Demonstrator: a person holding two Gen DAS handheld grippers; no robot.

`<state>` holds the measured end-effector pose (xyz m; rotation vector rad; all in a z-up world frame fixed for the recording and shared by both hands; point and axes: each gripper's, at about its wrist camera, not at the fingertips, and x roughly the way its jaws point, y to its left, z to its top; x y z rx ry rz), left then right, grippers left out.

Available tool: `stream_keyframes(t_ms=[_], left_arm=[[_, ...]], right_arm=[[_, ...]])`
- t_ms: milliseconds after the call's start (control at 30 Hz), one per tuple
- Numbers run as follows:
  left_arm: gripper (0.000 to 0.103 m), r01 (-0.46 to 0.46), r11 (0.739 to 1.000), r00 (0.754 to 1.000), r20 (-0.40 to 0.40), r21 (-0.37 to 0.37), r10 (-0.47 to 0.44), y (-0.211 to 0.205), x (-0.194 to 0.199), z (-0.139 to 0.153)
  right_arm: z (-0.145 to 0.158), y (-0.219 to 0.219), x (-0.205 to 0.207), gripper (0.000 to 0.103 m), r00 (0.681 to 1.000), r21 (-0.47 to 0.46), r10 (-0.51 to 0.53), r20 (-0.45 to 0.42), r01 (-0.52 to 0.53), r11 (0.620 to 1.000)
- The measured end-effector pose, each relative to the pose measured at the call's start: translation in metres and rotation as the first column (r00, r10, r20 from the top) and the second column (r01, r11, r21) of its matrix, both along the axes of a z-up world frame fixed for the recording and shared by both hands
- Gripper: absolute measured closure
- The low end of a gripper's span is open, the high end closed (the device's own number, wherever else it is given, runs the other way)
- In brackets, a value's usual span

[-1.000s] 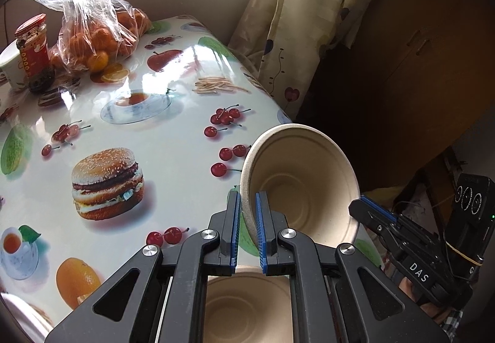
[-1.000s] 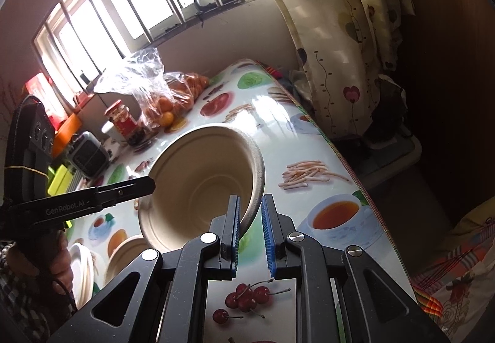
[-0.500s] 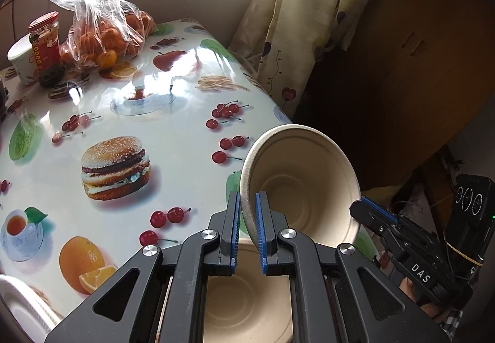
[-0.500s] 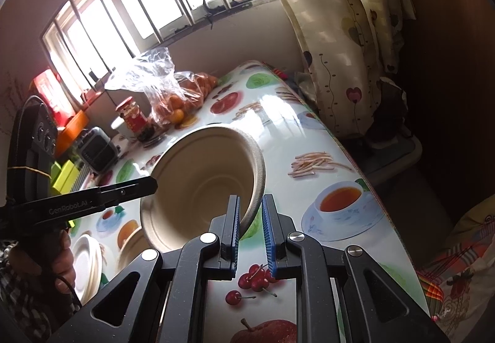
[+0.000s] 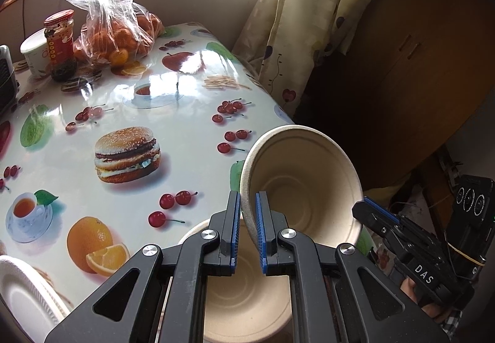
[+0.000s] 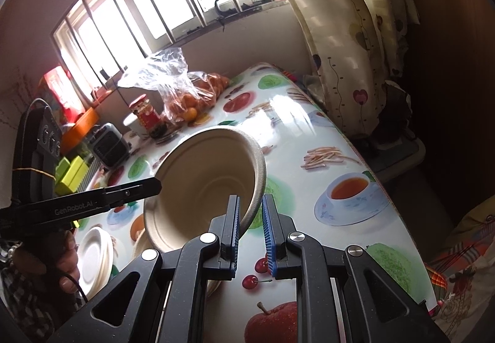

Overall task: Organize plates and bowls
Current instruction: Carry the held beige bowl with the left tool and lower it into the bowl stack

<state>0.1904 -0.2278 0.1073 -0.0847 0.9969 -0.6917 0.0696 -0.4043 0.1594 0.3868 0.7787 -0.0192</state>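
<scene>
A beige paper bowl (image 5: pixel 303 188) hangs tilted above the table's right edge, held by both grippers at opposite sides of its rim. My left gripper (image 5: pixel 247 219) is shut on the near rim. My right gripper (image 5: pixel 371 210) comes in from the right onto the far rim. In the right wrist view the same bowl (image 6: pixel 204 185) faces me, my right gripper (image 6: pixel 250 219) is shut on its rim, and the left gripper (image 6: pixel 154 185) meets it from the left. A second beige bowl (image 5: pixel 247 296) sits upright on the table beneath. White plates (image 6: pixel 96 253) lie stacked beside it.
The table (image 5: pixel 173 139) has a glossy cloth printed with food. At its far end stand a bag of oranges (image 5: pixel 114 33), a red-lidded jar (image 5: pixel 60 43) and a white cup (image 5: pixel 32 49). A curtain (image 5: pixel 294 33) and a dark cabinet (image 5: pixel 417 64) border the right edge.
Both grippers have carried the bowl together back toward the table's near end. The lower bowl and a white plate have come further into the left wrist view. Both grips are unchanged.
</scene>
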Motion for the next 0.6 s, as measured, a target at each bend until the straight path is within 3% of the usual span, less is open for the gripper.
stream_keyframes(t_ms=[600], left_arm=[[0.093, -0.053, 0.998, 0.999, -0.008, -0.021, 0.052, 0.036, -0.024, -0.002]], right_arm=[[-0.002, 0.032, -0.015, 0.087, 0.999, 0.003, 0.053, -0.010, -0.053, 0.999]])
